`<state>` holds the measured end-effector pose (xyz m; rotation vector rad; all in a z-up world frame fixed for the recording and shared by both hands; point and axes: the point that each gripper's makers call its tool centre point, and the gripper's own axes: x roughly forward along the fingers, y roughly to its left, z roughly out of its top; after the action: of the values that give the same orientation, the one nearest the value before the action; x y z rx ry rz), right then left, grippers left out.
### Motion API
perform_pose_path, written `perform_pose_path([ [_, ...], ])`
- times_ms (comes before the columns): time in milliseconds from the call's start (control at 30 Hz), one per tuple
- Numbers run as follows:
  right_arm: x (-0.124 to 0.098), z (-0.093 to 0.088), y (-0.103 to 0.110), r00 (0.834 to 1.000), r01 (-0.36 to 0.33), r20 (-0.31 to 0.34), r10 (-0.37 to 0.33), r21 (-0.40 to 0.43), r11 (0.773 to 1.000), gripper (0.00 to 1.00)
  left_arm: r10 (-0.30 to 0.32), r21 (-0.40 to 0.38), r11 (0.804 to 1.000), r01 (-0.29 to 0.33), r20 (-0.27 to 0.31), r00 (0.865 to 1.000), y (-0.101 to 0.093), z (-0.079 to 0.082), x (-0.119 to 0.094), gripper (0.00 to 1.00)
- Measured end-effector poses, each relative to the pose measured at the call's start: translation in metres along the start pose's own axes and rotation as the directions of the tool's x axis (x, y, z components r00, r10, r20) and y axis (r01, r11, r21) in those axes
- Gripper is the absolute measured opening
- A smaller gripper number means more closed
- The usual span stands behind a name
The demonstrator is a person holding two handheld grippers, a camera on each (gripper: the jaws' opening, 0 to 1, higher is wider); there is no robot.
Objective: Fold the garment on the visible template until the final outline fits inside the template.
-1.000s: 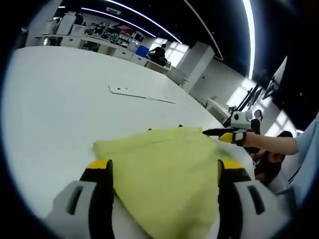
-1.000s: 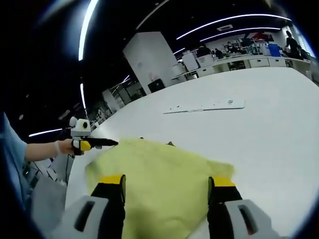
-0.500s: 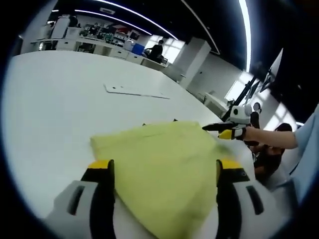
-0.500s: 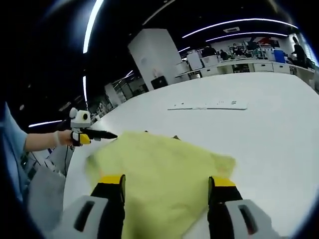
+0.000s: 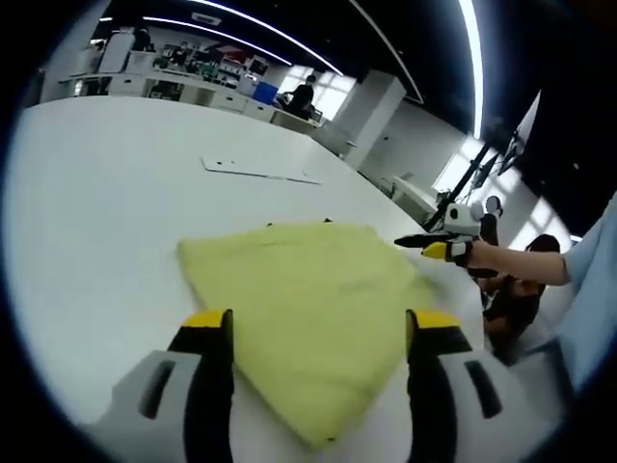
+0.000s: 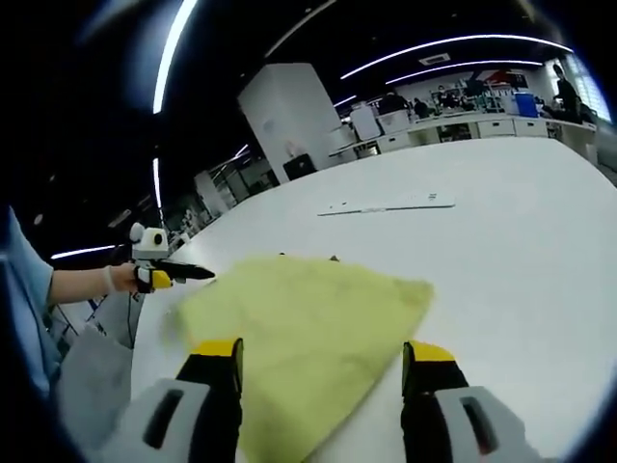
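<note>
White table: yellow-green garment folded flat (roughly triangular), smooth.

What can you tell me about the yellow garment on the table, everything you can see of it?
The garment is a plain yellow-green cloth, thin and soft-looking, folded into a flat, roughly four-sided shape with faint creases. It lies spread on the white table, one corner pointing toward the left gripper. Small dark marks peek out at its far edge. Both grippers look open, neither clearly gripping it.
</note>
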<state>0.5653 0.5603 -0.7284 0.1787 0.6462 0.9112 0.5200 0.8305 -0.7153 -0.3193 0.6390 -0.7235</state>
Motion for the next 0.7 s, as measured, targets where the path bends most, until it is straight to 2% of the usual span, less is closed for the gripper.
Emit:
perform_pose_path([
  [167,-0.014,-0.002,0.002,1.0,0.01,0.006,-0.01,0.0,1.0,0.66,0.013,0.023,1.0,-0.012,-0.014,1.0,-0.005,-0.006,-0.006,0.69],
  [267,-0.023,-0.004,0.003,1.0,0.018,0.009,-0.017,-0.004,1.0,0.66,0.0,0.029,1.0,0.001,-0.015,1.0,-0.01,-0.008,-0.009,0.65],
  [367,-0.033,-0.007,0.003,1.0,0.025,0.012,-0.025,-0.004,1.0,0.66,0.007,0.042,0.999,-0.007,-0.014,1.0,-0.013,-0.009,-0.013,0.67],
  [700,-0.058,-0.028,0.004,0.999,0.046,-0.006,-0.045,0.012,0.999,0.66,0.026,0.054,0.998,-0.024,-0.027,0.999,-0.016,-0.025,-0.035,0.63],
])
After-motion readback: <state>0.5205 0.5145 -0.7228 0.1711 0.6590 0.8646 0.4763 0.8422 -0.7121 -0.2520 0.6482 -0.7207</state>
